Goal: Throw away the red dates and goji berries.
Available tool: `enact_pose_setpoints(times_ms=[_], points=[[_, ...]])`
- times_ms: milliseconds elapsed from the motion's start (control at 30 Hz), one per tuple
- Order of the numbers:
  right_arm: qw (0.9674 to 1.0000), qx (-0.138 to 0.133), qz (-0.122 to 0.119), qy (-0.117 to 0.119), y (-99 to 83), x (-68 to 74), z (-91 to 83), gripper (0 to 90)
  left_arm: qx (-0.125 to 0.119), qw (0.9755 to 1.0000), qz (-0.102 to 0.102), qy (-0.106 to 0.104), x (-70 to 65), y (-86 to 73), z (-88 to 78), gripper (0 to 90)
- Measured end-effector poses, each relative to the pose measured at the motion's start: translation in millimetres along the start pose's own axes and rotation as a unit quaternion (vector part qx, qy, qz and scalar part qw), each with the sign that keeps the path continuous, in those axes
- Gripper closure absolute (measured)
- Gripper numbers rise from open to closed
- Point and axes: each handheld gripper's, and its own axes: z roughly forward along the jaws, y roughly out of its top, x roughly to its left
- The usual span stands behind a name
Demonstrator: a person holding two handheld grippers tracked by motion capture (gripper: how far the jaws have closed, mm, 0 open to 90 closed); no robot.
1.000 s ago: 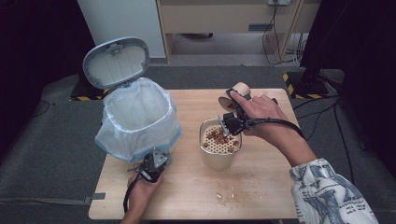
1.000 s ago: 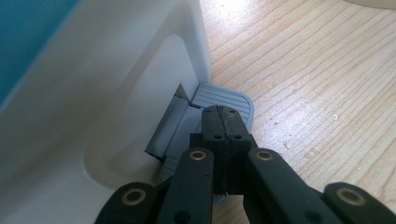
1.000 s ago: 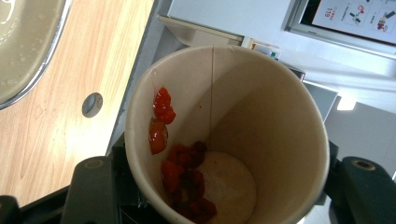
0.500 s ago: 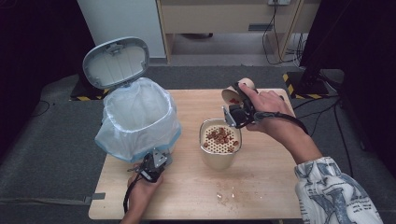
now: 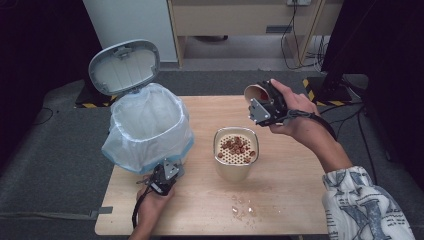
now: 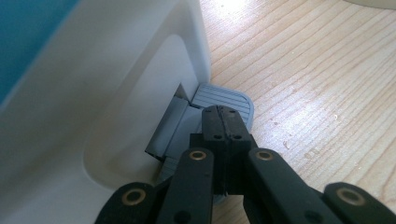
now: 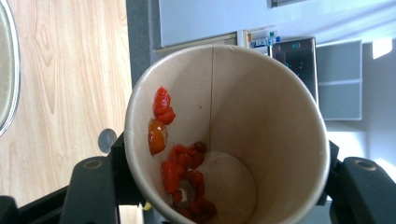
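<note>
right gripper [image 5: 264, 102]: jaws clamp paper cup [image 7: 224, 135], tipped, above desk's far right edge | left gripper [image 6: 223, 122]: jaws closed, pressing bin pedal [image 6: 223, 95] | risk: red scraps [image 7: 180, 177] stick inside or spill beside strainer pot [image 5: 235, 155]

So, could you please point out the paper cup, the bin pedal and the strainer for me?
paper cup [image 7: 275, 121]: right gripper view, inner wall.
bin pedal [image 6: 224, 99]: left gripper view, ribbed top.
strainer [image 5: 235, 159]: high view, perforated plate.

I count one paper cup [image 5: 256, 93] up here, one strainer cup [image 5: 235, 159] on the table, one lined bin [image 5: 148, 127], and my two grippers, one per hand.
</note>
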Motion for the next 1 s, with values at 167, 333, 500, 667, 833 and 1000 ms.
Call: enact_pose_setpoints(times_ms=[167,333,500,667,833,1000], points=[[0.9980,-0.015,0.059,0.013,-15.6,-10.2,-3.8,35.0,-0.001,1.0000,-0.001,0.000,0.0,0.0,0.1,89.7],[0.9920,-0.031,0.118,0.033,-32.7,-17.0,-6.6,34.9,-0.001,1.0000,-0.001,0.000,0.1,0.0,0.1,89.7],[0.9772,-0.057,0.197,0.056,-53.5,-19.9,-8.0,34.8,-0.001,1.0000,-0.003,0.000,-0.1,-0.1,0.1,89.7],[0.9676,-0.067,0.233,0.071,-69.0,-19.5,-9.3,34.8,-0.001,1.0000,-0.004,-0.001,-0.1,-0.2,0.1,89.7],[0.9570,-0.073,0.267,0.086,-81.5,-19.5,-10.8,34.7,0.001,1.0000,-0.002,-0.001,0.2,-0.1,-0.1,89.7],[0.9406,-0.086,0.313,0.098,-92.6,-22.0,-14.0,34.5,0.001,1.0000,-0.002,-0.001,0.2,-0.1,-0.1,89.7]])
